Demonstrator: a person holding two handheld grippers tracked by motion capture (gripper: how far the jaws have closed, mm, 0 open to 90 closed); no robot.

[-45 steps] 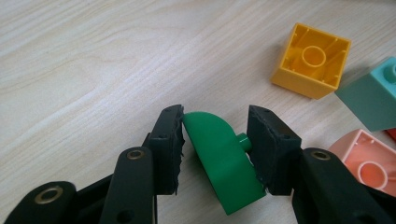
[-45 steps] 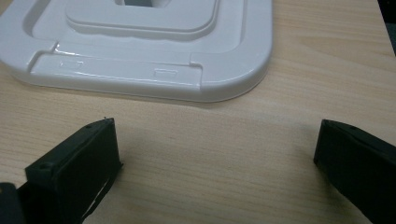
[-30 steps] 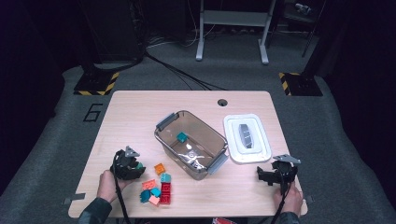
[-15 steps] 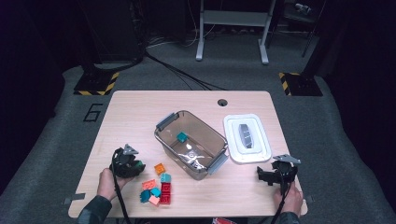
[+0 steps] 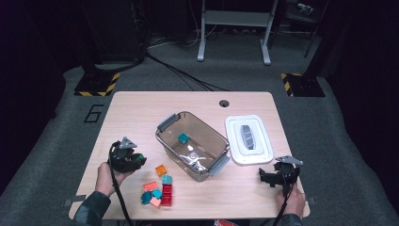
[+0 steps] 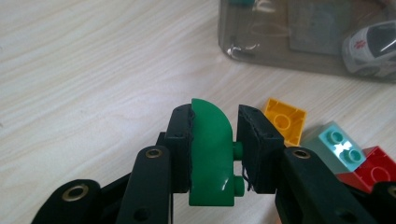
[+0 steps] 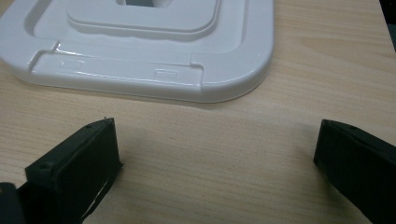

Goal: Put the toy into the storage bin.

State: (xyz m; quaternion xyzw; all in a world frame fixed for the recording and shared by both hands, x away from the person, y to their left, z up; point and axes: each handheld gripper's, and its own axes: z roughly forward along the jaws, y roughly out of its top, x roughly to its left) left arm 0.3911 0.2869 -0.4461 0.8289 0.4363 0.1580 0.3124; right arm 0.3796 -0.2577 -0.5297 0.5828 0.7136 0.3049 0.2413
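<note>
My left gripper (image 6: 215, 126) is shut on a green brick (image 6: 210, 158) with a rounded top, held a little above the table. From above, the left gripper (image 5: 135, 160) hangs left of a pile of coloured bricks (image 5: 160, 190). An orange-yellow brick (image 6: 284, 119), a pale teal one (image 6: 338, 147) and a red one (image 6: 373, 170) lie just past the jaws. My right gripper (image 5: 264, 177) sits low near the front right, open with nothing in it (image 7: 217, 154).
A clear plastic box (image 5: 214, 137) stands mid-table, holding a teal brick (image 5: 183, 138) and a white toy car (image 6: 373, 46). Its white lid (image 5: 248, 139) lies flat to the right, just beyond my right jaws (image 7: 140, 70). A round cable hole (image 5: 224, 103) marks the far edge.
My left gripper has risen a little from the table beside the brick pile. The right gripper has stayed where it was.
</note>
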